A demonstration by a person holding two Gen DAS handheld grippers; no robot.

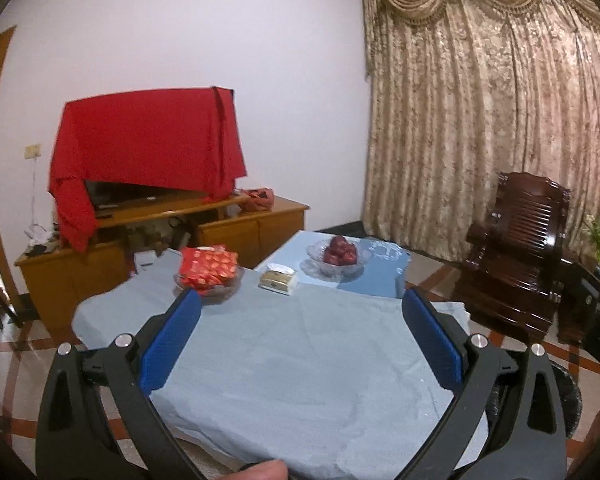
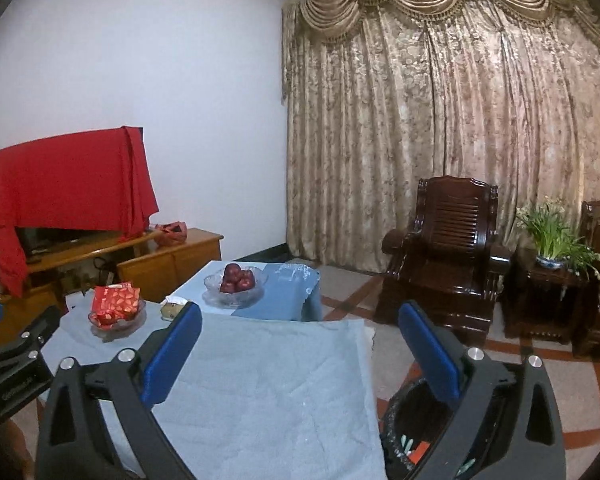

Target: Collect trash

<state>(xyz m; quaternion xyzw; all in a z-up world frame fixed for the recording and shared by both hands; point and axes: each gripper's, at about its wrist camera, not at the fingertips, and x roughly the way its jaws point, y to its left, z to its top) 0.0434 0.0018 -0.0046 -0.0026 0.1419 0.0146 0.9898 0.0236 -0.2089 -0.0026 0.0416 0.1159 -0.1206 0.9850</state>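
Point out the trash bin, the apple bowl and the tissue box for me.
trash bin (image 2: pixel 410 412), right wrist view, on its dark inner wall.
apple bowl (image 1: pixel 314 254), left wrist view, on the glass rim's left side.
tissue box (image 1: pixel 278 281), left wrist view, on its front face.

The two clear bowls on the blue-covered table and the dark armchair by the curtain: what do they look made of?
The clear fruit bowl holding red apples and the clear dish of red packets look like cut glass, maybe moulded plastic: transparent, ribbed, glinting rims. The dark slatted armchair looks like lacquered hardwood: carved frame, glossy highlights.
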